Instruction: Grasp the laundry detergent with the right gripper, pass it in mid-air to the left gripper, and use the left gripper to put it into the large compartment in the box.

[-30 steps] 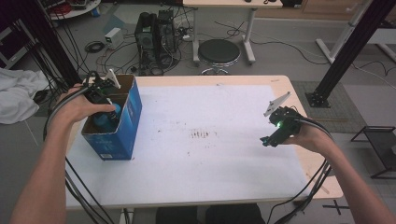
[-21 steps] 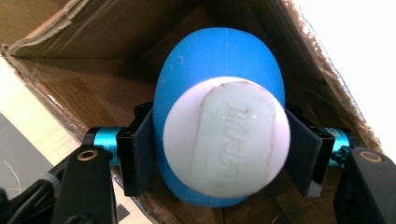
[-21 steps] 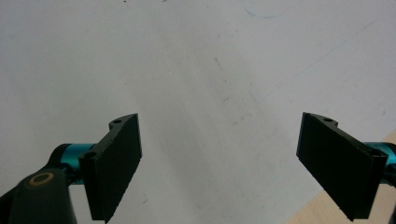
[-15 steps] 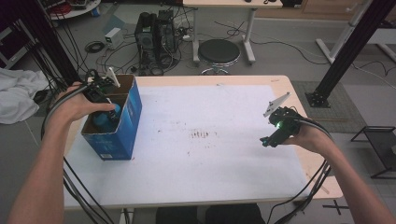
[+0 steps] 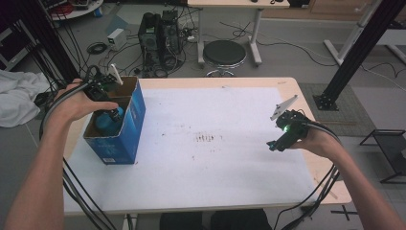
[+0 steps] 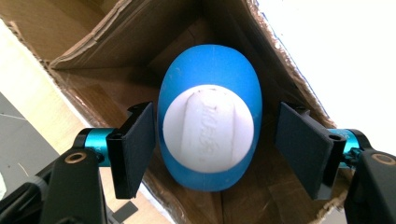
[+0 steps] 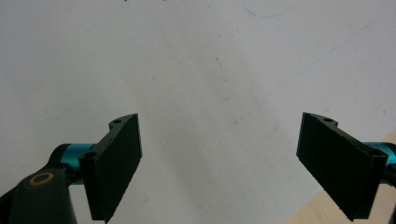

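The left gripper (image 6: pixel 212 149) pointed down into the blue cardboard box (image 5: pixel 125 128). Its jaws had just been opening, and they stood partly open, with the blue egg-shaped object (image 6: pixel 209 116) between them. The pad on the left of that view lay at the object's side, or very close to it, and a clear gap stayed at the other pad, so nothing was gripped. The object, with a white round face, rested on the box bottom. The right gripper (image 7: pixel 240 158) was held low over the white table cover (image 5: pixel 220 143), wide open and empty.
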Tool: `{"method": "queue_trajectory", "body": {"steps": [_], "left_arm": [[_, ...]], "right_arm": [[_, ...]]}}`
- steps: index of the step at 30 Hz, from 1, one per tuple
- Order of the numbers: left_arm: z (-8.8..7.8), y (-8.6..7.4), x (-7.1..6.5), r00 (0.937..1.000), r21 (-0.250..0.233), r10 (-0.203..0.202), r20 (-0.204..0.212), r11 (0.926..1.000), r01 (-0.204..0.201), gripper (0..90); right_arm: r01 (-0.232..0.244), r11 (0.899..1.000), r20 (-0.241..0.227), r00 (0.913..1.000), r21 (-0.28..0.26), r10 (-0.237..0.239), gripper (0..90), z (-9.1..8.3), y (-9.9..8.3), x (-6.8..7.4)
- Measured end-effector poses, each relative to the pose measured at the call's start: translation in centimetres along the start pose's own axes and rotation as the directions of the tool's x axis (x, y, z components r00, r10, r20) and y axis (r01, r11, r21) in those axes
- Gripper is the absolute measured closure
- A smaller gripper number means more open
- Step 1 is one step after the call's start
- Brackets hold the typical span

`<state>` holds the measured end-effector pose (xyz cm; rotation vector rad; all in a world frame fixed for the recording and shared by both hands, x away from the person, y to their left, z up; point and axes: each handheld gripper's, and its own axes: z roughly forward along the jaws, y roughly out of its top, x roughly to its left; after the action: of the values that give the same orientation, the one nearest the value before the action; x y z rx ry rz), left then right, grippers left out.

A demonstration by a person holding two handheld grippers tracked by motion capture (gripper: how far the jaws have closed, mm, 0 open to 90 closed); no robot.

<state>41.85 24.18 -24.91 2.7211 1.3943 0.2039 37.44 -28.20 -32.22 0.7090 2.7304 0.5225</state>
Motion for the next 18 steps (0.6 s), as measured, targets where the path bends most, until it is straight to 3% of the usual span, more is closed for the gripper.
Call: {"method": "queue_trajectory", "body": {"steps": [1,2,3,5,6,7,8,9,10,11,15,16,18], "left_arm": [[-0.4,0.1,0.2,0.9992,0.033,0.041,0.000,0.9986,-0.041,29.7],[-0.4,0.0,-0.1,1.0000,0.002,0.005,0.004,1.0000,-0.005,29.7],[-0.5,0.1,-0.1,1.0000,-0.003,0.008,0.000,1.0000,-0.008,29.7],[-1.0,0.2,0.0,0.9985,0.028,0.054,-0.001,0.9982,-0.054,29.7],[-1.1,0.2,-0.3,0.9999,-0.002,0.017,0.001,0.9999,-0.017,29.7],[-1.4,0.4,0.0,0.9977,0.034,0.067,-0.003,0.9972,-0.067,29.7],[-1.4,0.4,-0.3,0.9992,0.002,0.039,-0.007,0.9993,-0.039,29.7],[-1.7,0.5,-0.4,0.9985,0.008,0.053,-0.010,0.9986,-0.053,29.7],[-1.8,0.6,-0.7,0.9996,-0.021,0.027,-0.009,0.9994,-0.027,29.7],[-2.2,0.8,-0.6,0.9976,0.009,0.069,-0.011,0.9976,-0.069,29.7],[-3.6,1.7,-1.7,0.9946,-0.023,0.100,-0.026,0.9947,-0.101,29.7],[-3.9,2.0,-2.1,0.9951,-0.040,0.095,-0.028,0.9945,-0.096,29.7],[-4.7,2.6,-2.8,0.9917,-0.041,0.123,-0.035,0.9913,-0.125,29.7]], "right_arm": [[0.003,1.000,-0.002,1.0000,-0.003,-0.003,13.3,0.0,0.0,0.0],[0.004,1.000,0.001,1.0000,0.001,-0.004,13.3,0.0,0.0,0.0],[0.003,1.000,0.002,1.0000,0.002,-0.003,13.3,0.0,0.0,0.0],[0.004,1.000,0.002,1.0000,0.003,-0.004,13.3,0.0,0.0,0.0],[0.008,1.000,-0.006,1.0000,0.000,-0.008,13.3,0.0,0.0,-0.1],[0.001,1.000,-0.006,1.0000,-0.001,-0.001,13.3,0.0,0.0,0.0],[0.006,1.000,-0.007,1.0000,-0.003,-0.006,13.3,0.0,0.0,0.0],[0.000,1.000,0.000,1.0000,0.000,0.000,13.3,-0.1,0.0,0.0],[0.001,1.000,-0.003,1.0000,-0.003,-0.001,13.3,-0.1,0.0,0.0],[0.004,1.000,-0.005,1.0000,-0.003,-0.004,13.3,0.0,0.0,0.0],[-0.007,1.000,0.000,1.0000,0.004,0.007,13.3,-0.2,0.0,0.0],[0.014,1.000,-0.003,0.9999,0.003,-0.014,13.3,-0.2,0.0,-0.2],[-0.016,1.000,-0.018,0.9997,0.015,0.016,13.3,-0.3,0.0,0.0]]}}
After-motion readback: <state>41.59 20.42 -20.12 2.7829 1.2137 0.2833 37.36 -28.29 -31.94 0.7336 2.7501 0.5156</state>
